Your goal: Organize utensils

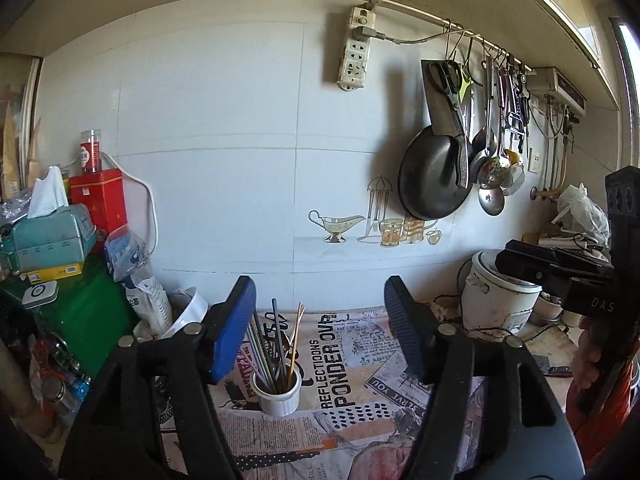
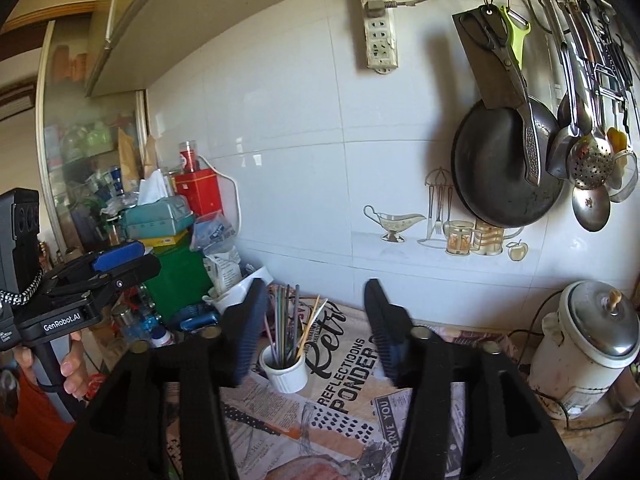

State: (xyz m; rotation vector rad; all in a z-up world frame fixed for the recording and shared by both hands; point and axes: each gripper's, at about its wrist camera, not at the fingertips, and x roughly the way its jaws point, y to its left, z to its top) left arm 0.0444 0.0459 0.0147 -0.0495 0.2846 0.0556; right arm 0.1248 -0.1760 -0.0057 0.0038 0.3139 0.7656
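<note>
A white ribbed cup (image 1: 279, 394) stands on the newspaper-print cloth (image 1: 352, 364) and holds several chopsticks and straws (image 1: 276, 344). It also shows in the right wrist view (image 2: 287, 374) with the sticks (image 2: 294, 326) upright. My left gripper (image 1: 320, 328) is open and empty, raised above the cloth just right of the cup. My right gripper (image 2: 316, 330) is open and empty, also above the cloth near the cup. The right gripper's body shows at the right edge of the left wrist view (image 1: 560, 280). The left gripper's body shows at the left of the right wrist view (image 2: 80, 288).
Ladles, a skimmer, scissors and a black pan (image 2: 508, 164) hang from a wall rail. A white rice cooker (image 2: 588, 340) stands right. Left is clutter: a green box (image 1: 88, 312), red tin (image 1: 98, 200), tissue box (image 1: 52, 232), bags.
</note>
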